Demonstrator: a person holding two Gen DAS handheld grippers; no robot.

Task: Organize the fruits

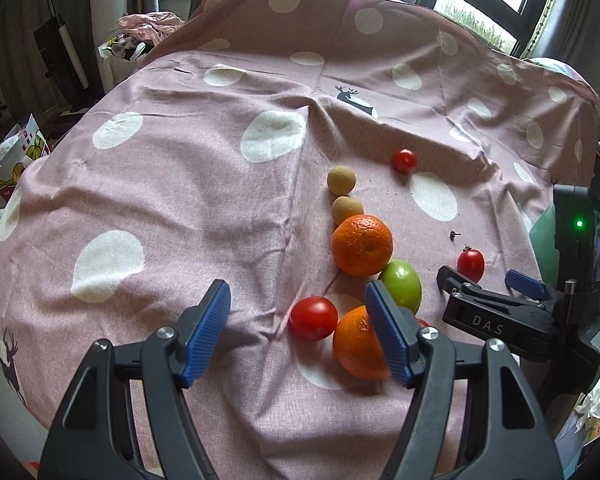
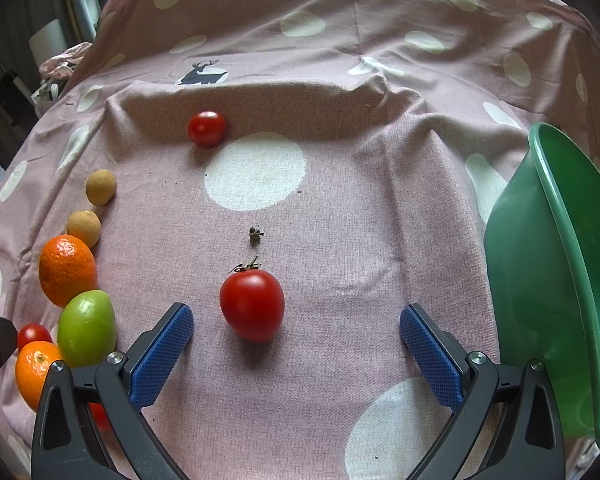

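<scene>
The left hand-held gripper [image 1: 298, 330] hangs low over the pink spotted cloth [image 1: 180, 200] with its blue pads spread wide and nothing between them. Its right pad sits in front of the near orange [image 1: 356, 344], which I take as my landmark. Touching that orange on the left is a red tomato [image 1: 313, 317]; just behind it lies a green fruit [image 1: 402, 286], then a second orange [image 1: 362, 245], then two tan longans [image 1: 346, 210] in a line running away. A small tomato [image 1: 404, 160] lies farthest off. The right hand-held gripper [image 2: 296, 354] is likewise released, with a stemmed tomato [image 2: 252, 305] just ahead of its gap. A green bowl [image 2: 560, 280] stands right of that gripper.
</scene>
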